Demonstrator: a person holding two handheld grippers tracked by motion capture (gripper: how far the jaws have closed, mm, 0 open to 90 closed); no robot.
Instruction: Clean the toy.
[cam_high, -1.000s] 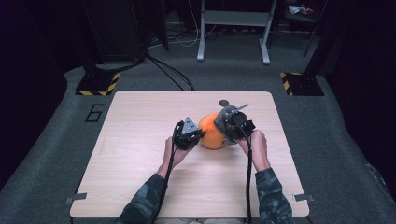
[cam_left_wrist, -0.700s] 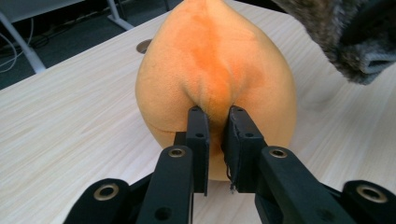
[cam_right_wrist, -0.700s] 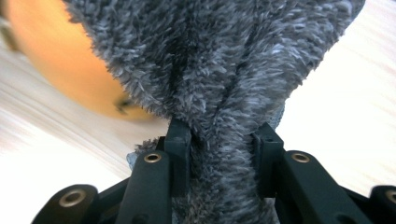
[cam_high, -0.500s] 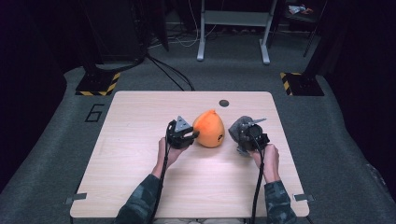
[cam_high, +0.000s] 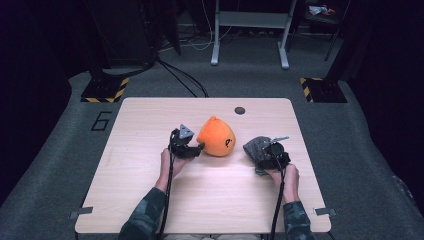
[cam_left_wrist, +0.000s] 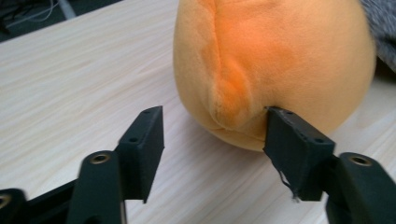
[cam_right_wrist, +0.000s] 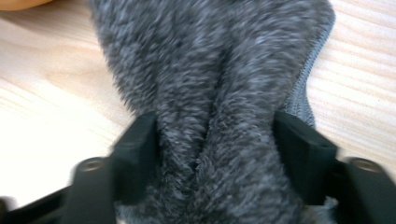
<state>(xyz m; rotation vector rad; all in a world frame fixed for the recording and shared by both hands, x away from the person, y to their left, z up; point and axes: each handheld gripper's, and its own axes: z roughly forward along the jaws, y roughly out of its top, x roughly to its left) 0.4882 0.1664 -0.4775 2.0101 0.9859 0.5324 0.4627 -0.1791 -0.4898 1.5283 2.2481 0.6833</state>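
From the high view we see the orange plush toy (cam_high: 216, 136) sitting on the wooden surface (cam_high: 150, 125), a little beyond its middle, with our left tongs (cam_high: 199, 148) at its near left side and our right tongs (cam_high: 261, 152) well to the right, over a grey fuzzy cloth (cam_high: 254, 147) that now lies on the surface. A second ago both tongs were crowded against the toy with the grey cloth on top of it; now the cloth is off the toy and set down apart from it. In the left gripper view the left tongs have just been opening: the jaws stand apart, the left one clear of the toy (cam_left_wrist: 275, 60) and the right one only brushing its lower bulge, so nothing is held. In the right gripper view the right tongs have likewise just been opening, with the grey cloth (cam_right_wrist: 210, 93) bunched between the jaws, which now look to flank the pile, not pinch it. We judge that the cover has been pulled off and both tongs are releasing, so what remains is to back away.
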